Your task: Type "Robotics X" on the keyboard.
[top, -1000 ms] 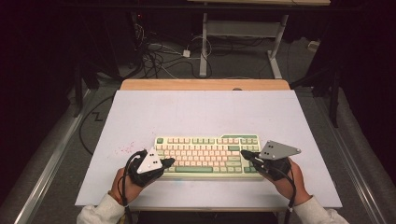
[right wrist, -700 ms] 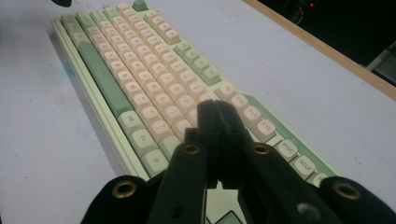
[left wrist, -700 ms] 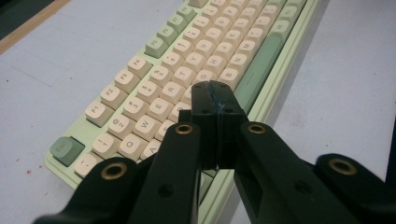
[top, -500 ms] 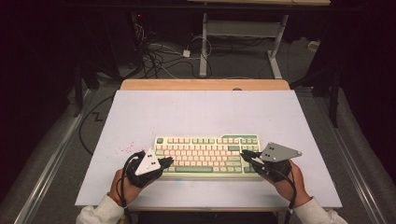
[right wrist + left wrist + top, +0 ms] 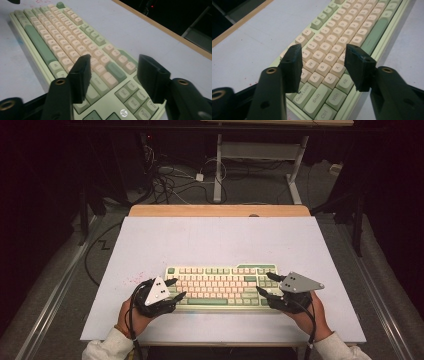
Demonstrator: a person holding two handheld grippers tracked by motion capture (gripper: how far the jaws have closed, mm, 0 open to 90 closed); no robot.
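You're in a lab or test room: a white-topped table (image 5: 220, 240) with cables (image 5: 170, 182) tangled on the floor and desk frames (image 5: 260, 155) behind.

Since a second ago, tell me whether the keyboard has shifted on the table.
No. The keyboard lies just as far from the table's wooden far edge. The left gripper and right gripper sit at its ends; their jaws have just been opening, pads clear.

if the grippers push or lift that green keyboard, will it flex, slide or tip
The keyboard looks like a rigid slab, so it probably won't flex. Lying flat and low on the smooth white table, it likely slides rather than tips. The keycaps may depress or pop off if squeezed.
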